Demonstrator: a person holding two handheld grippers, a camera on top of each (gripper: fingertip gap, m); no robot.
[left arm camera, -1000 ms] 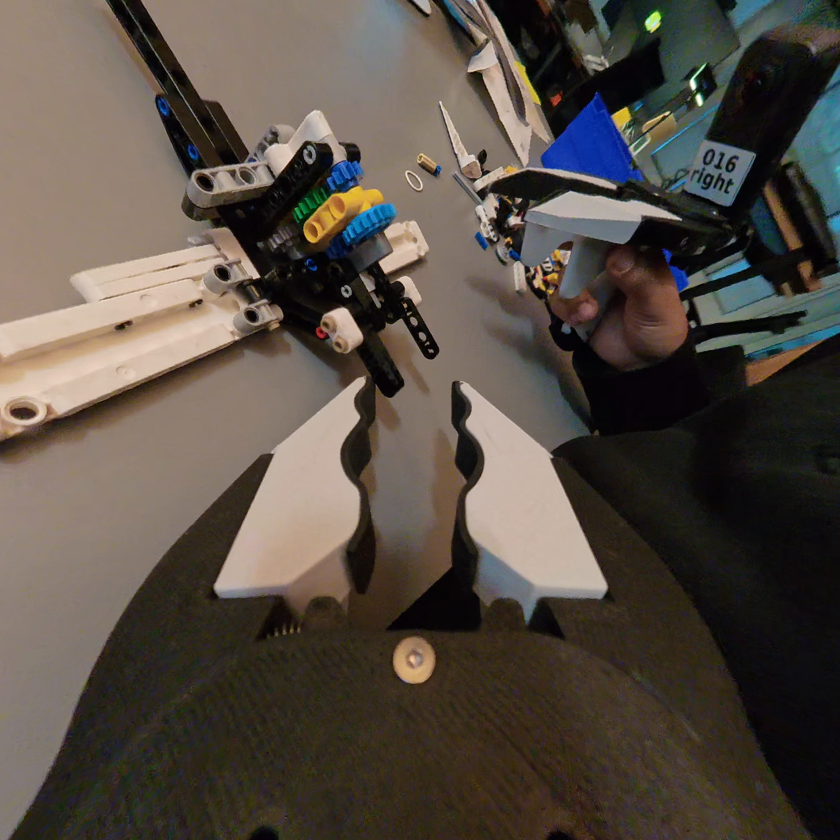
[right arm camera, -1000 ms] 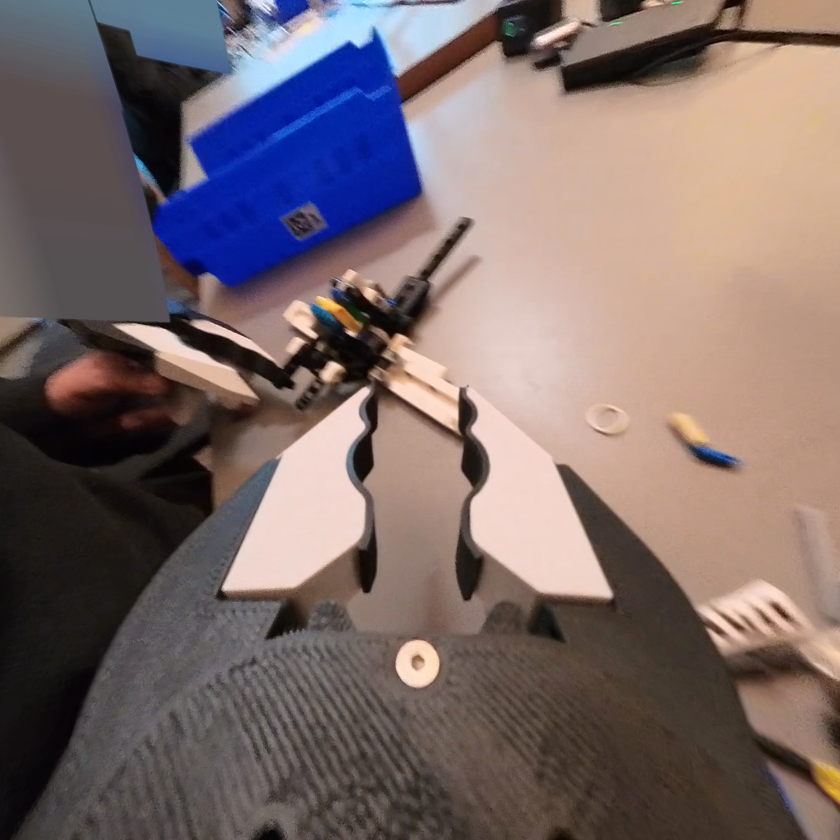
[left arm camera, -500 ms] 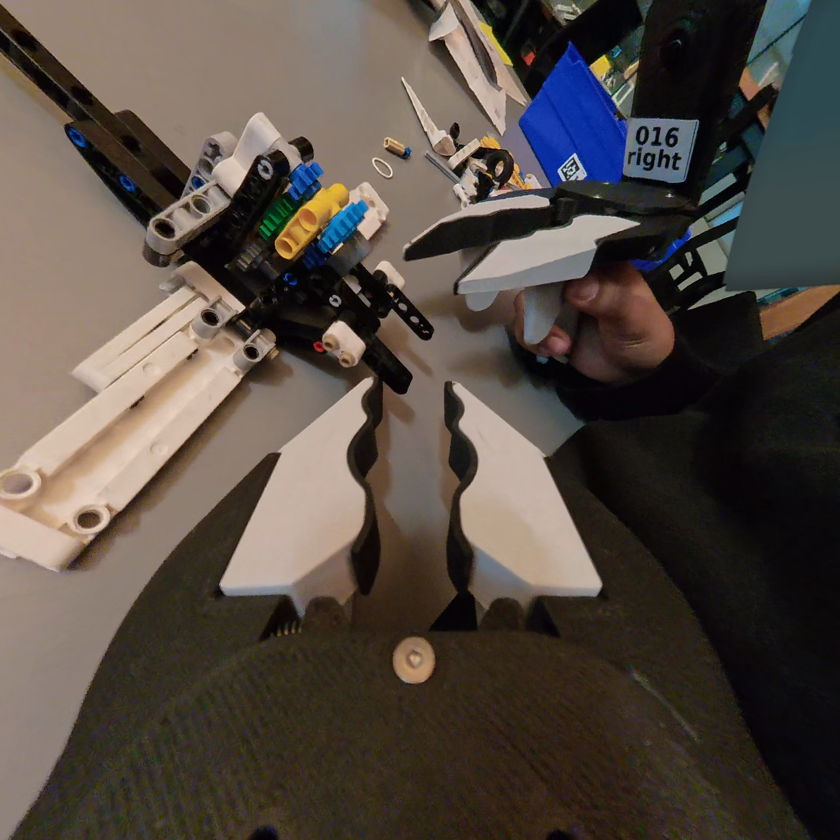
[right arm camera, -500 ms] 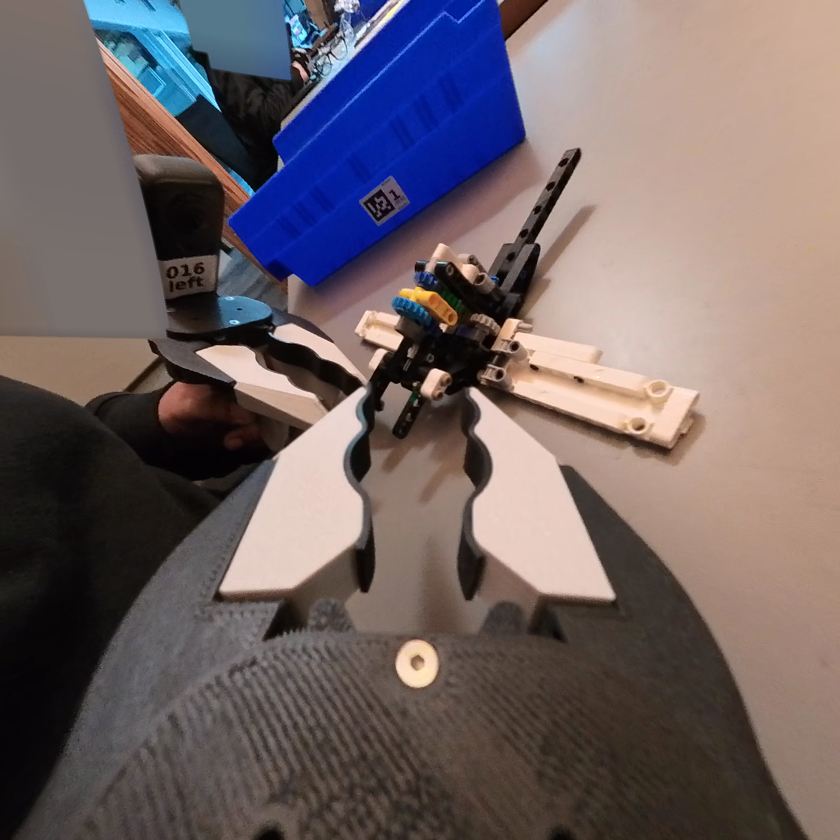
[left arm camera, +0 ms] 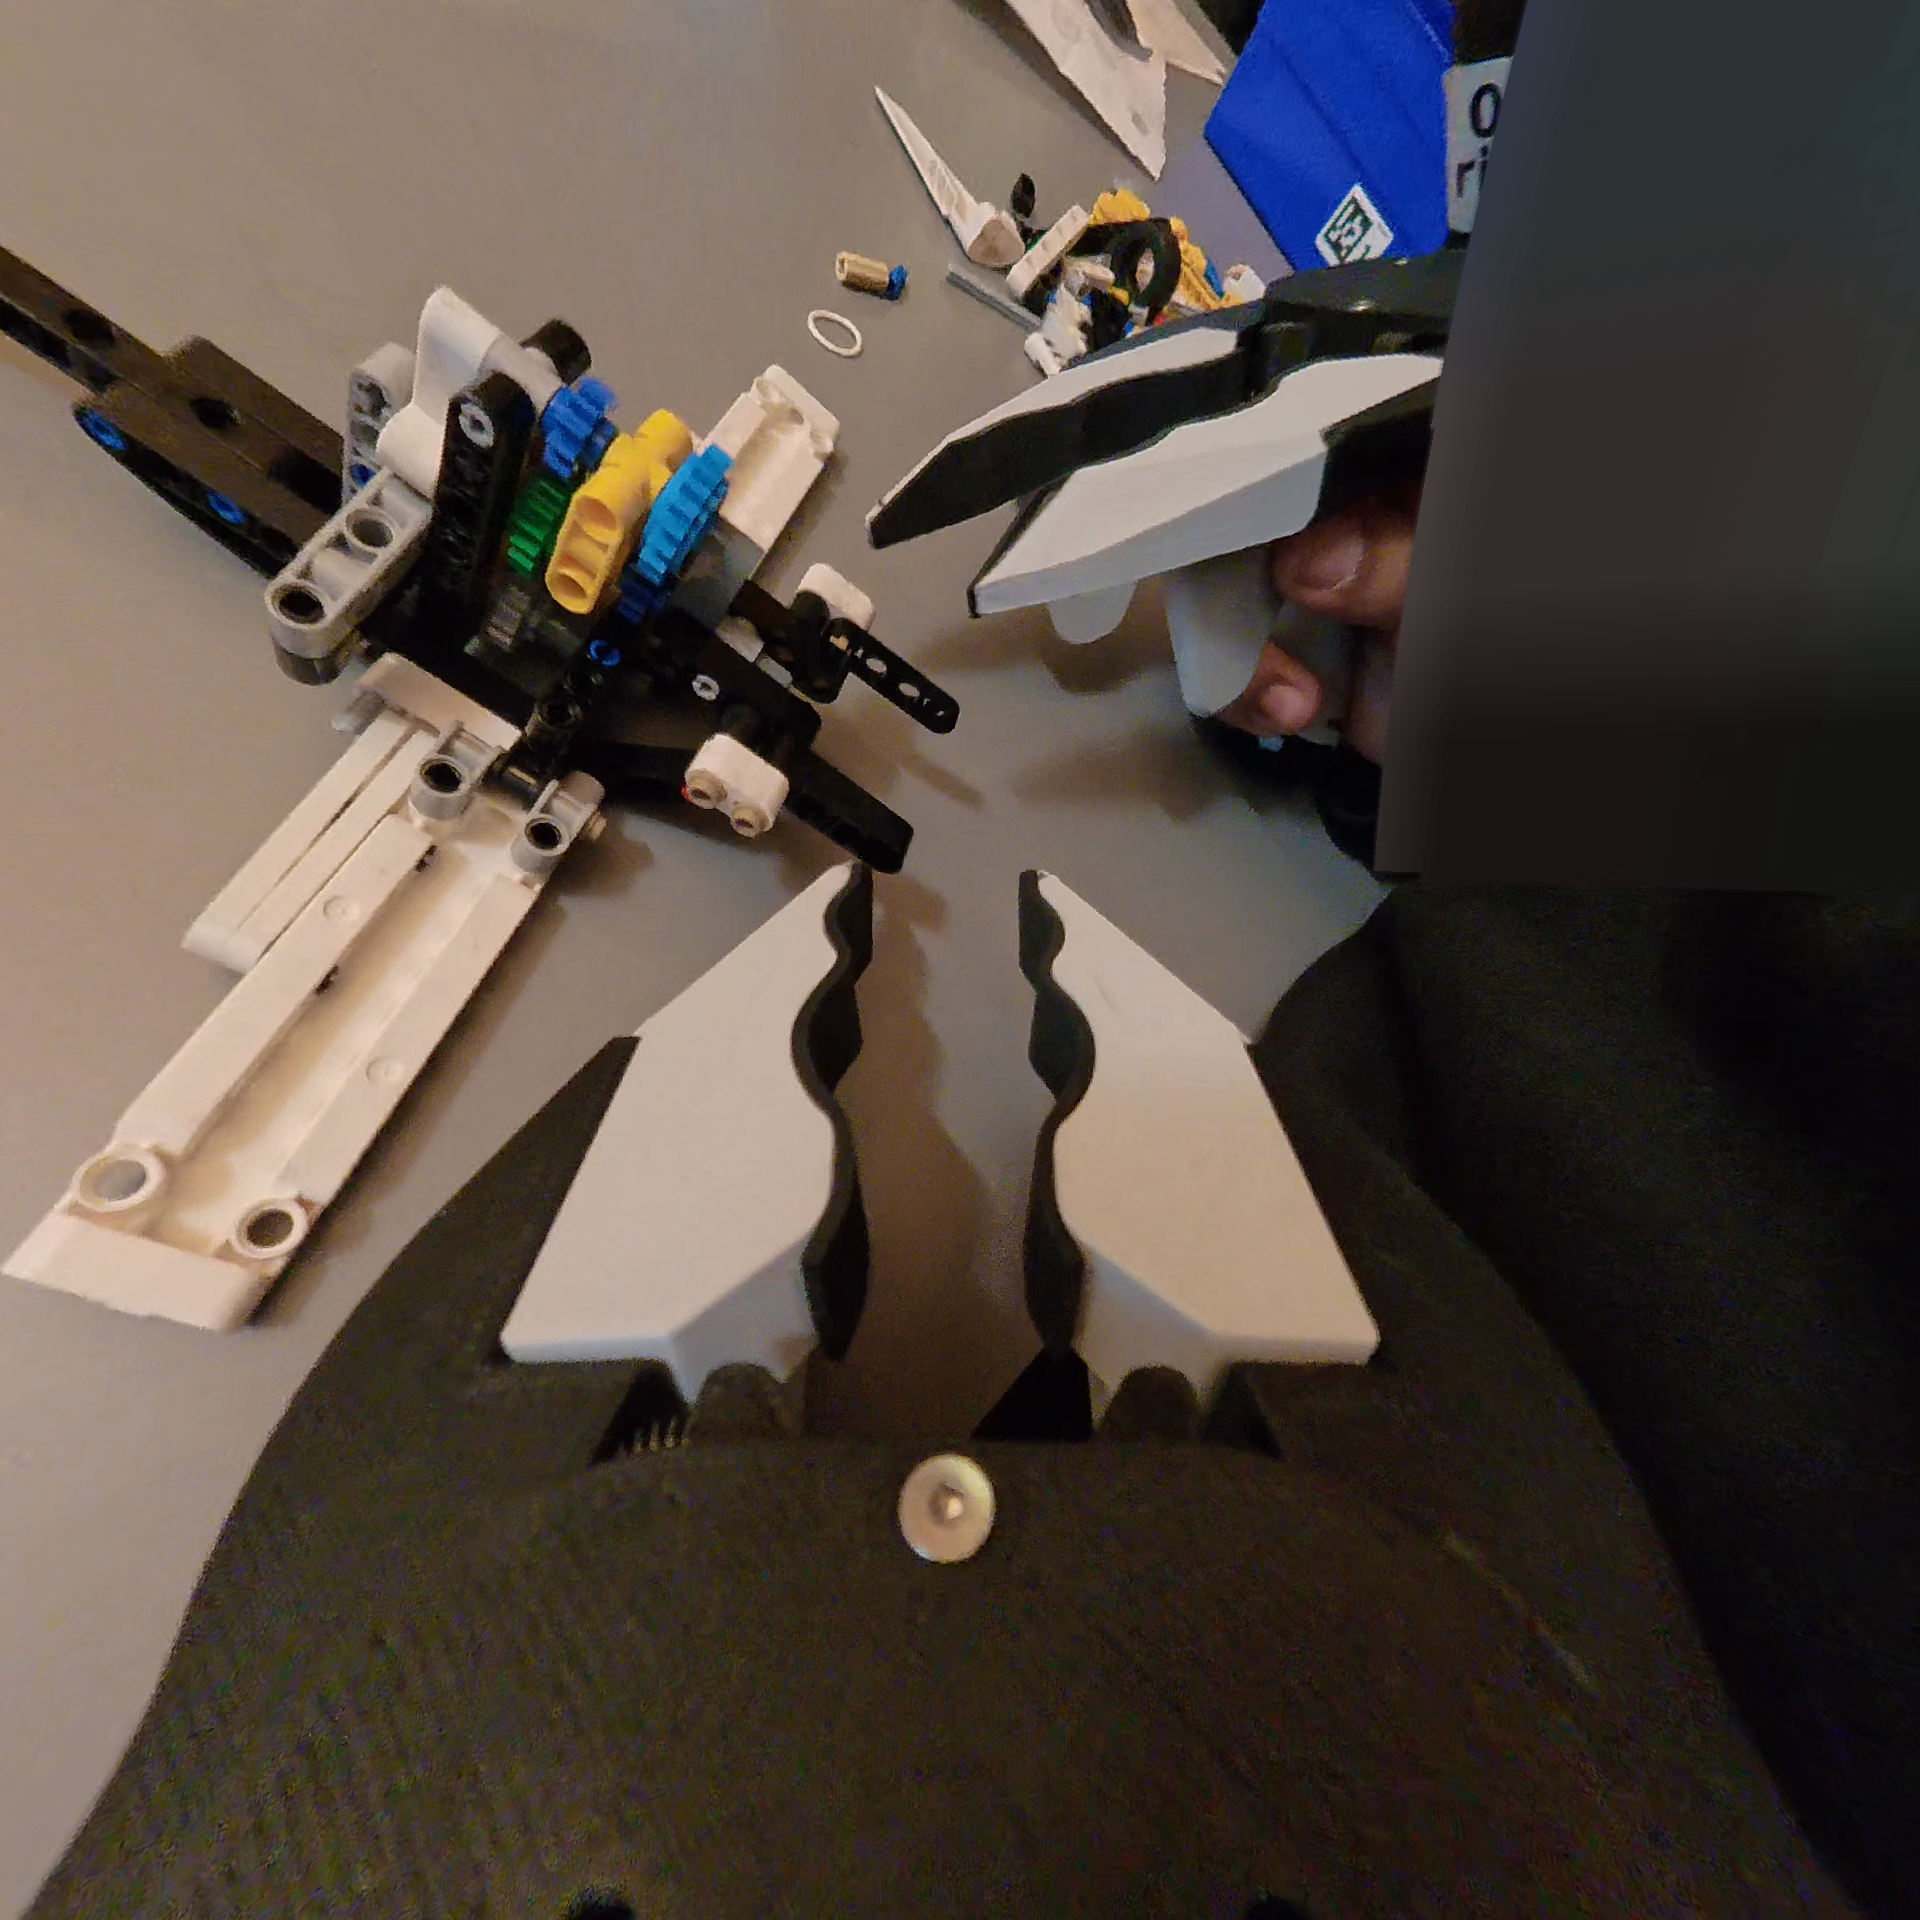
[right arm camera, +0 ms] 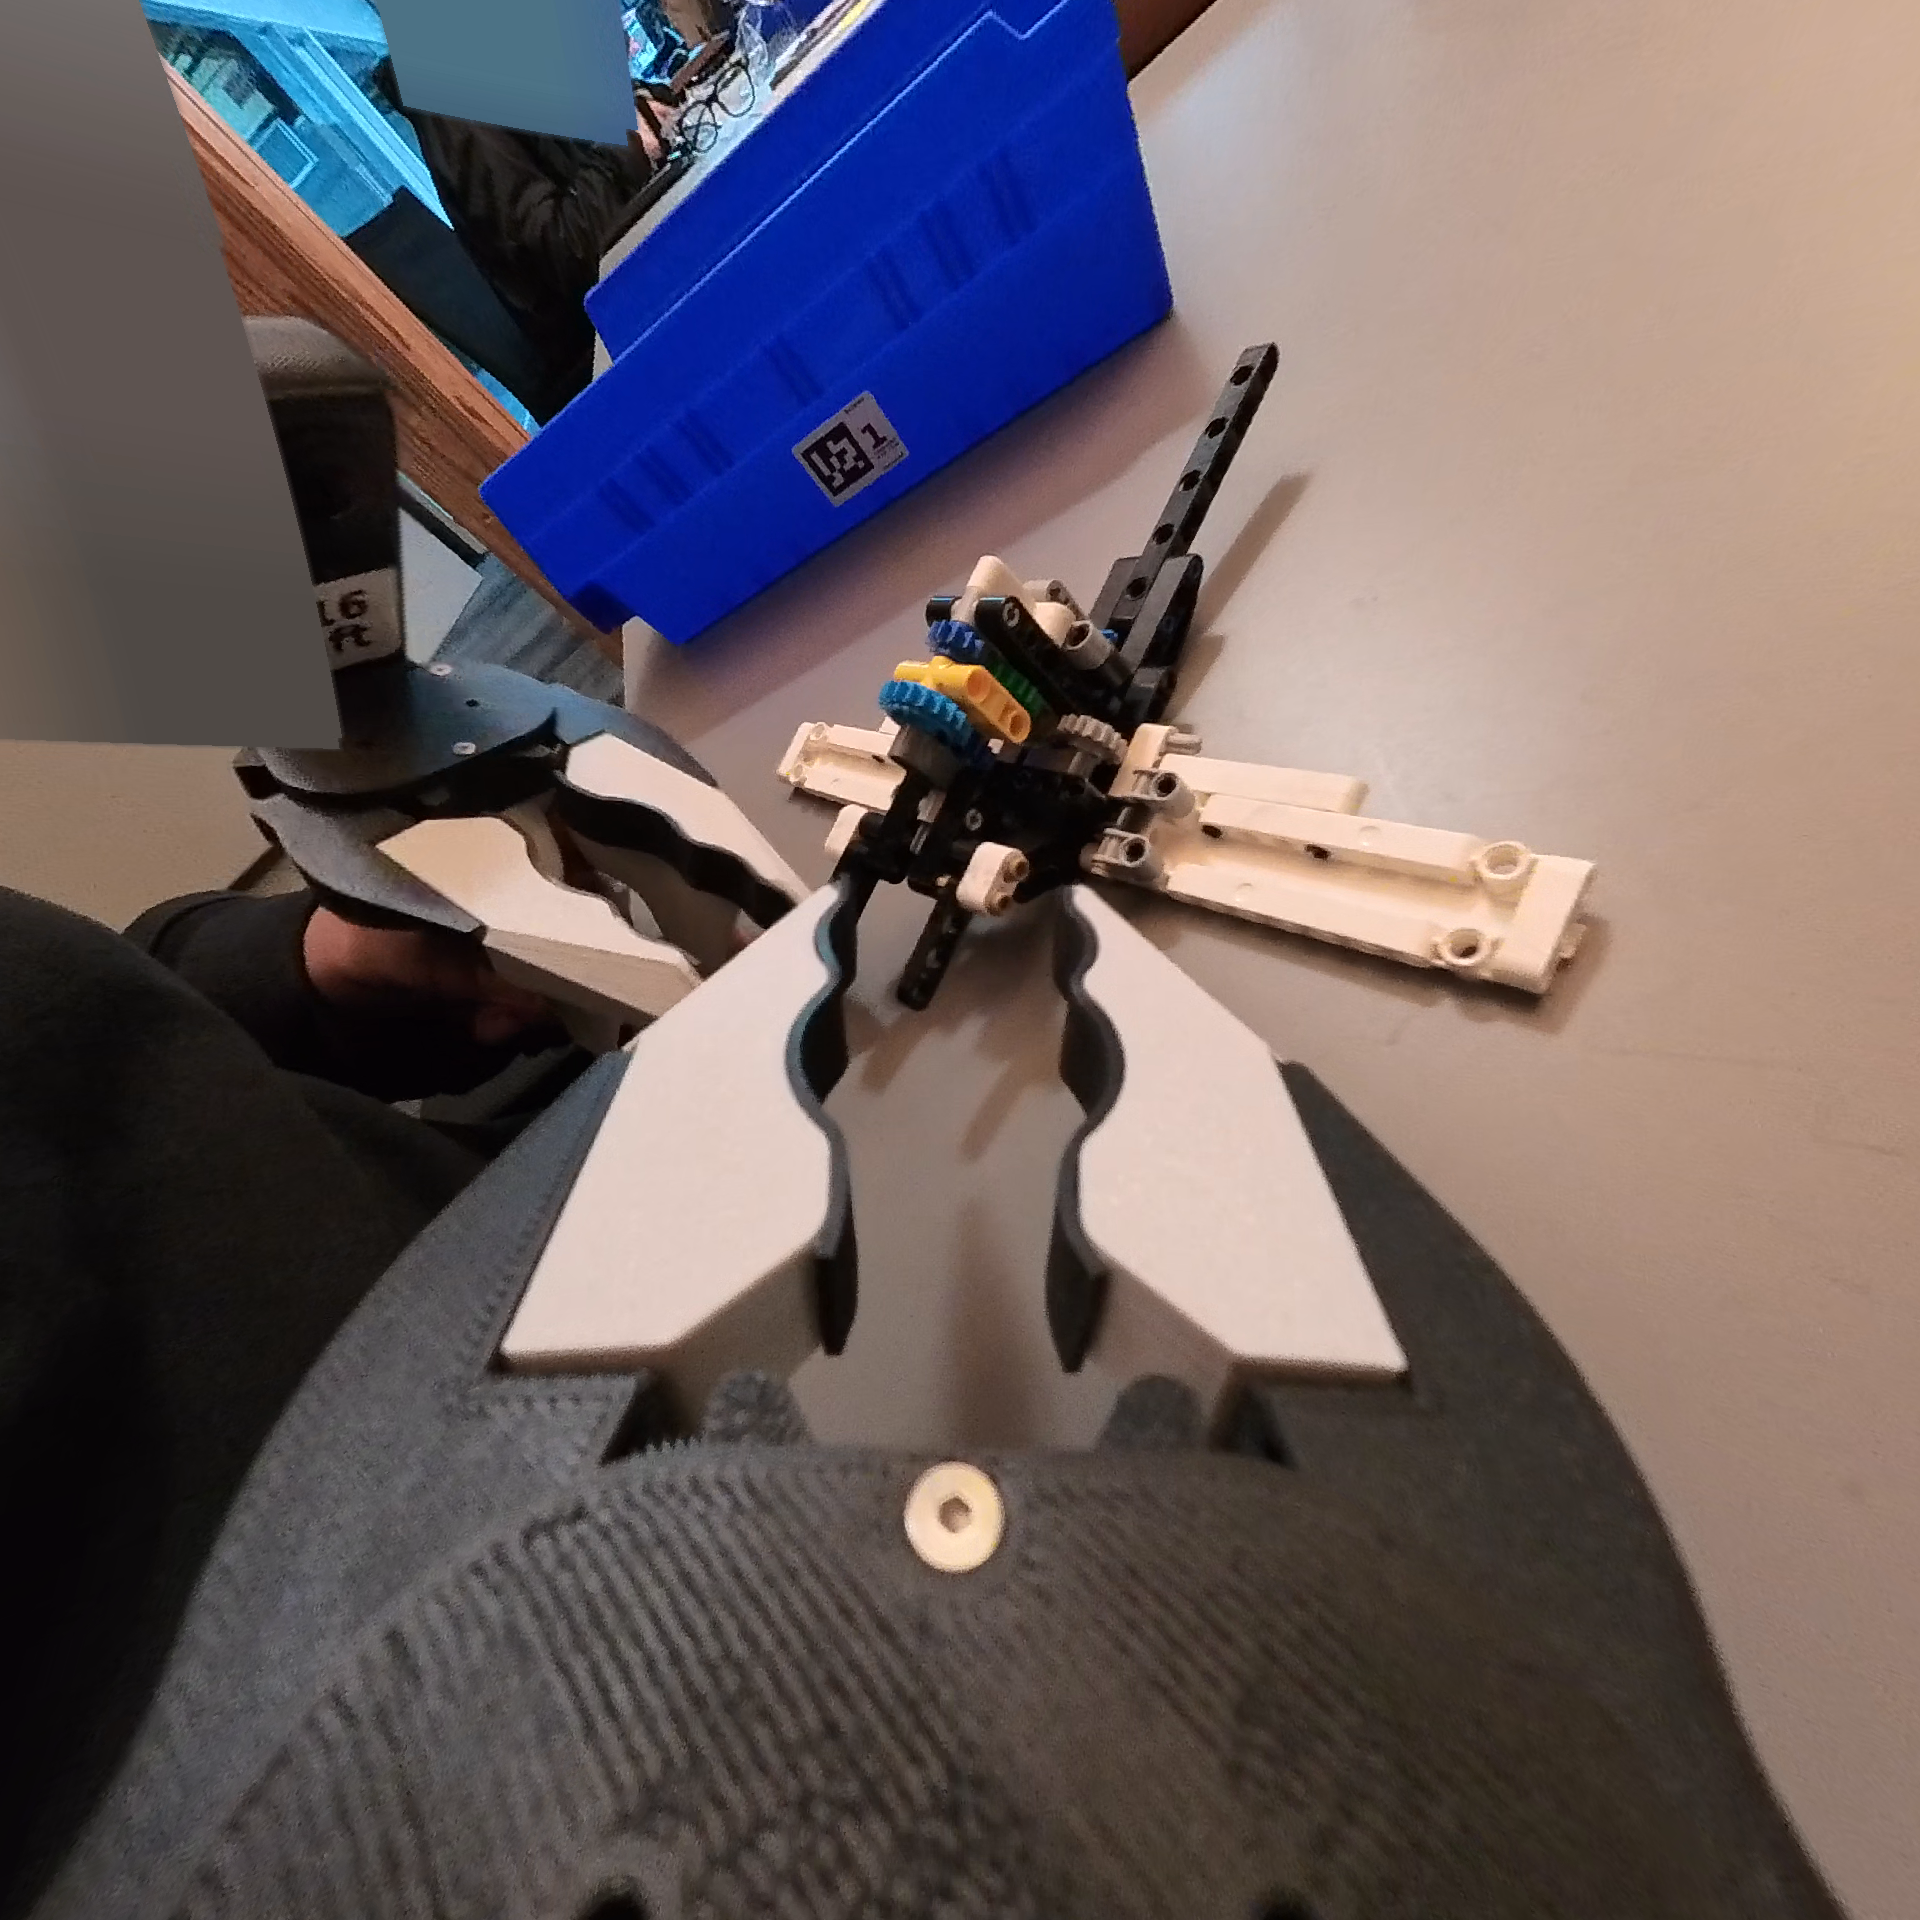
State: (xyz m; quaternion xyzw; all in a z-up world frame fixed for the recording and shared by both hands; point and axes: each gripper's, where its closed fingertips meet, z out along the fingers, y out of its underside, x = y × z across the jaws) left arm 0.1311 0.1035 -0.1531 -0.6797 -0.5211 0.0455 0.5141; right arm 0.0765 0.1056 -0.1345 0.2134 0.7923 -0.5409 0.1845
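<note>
Both claws released and empty: left claw (left arm camera: 940, 883) and right claw (right arm camera: 951, 904) hover just short of the geared brick assembly (right arm camera: 1018, 748), centre frame, untouched on the tabletop (right arm camera: 1558, 416).

A blue plastic bin (right arm camera: 883, 343) with a square-patterned sticker (right arm camera: 850, 460) on its side stands at the far edge of a grey table (right arm camera: 1558, 416), beside a wooden ledge (right arm camera: 343, 312). Behind the bin sits a person in a dark jacket (right arm camera: 520, 208). Elsewhere on the table, a heap of loose yellow, white and black toy parts (left arm camera: 1122, 275) lies near a thin white ring (left arm camera: 834, 332), a small tan pin with a blue end (left arm camera: 871, 272), a white pointed piece (left arm camera: 940, 177) and some sheets of paper (left arm camera: 1101, 62).
</note>
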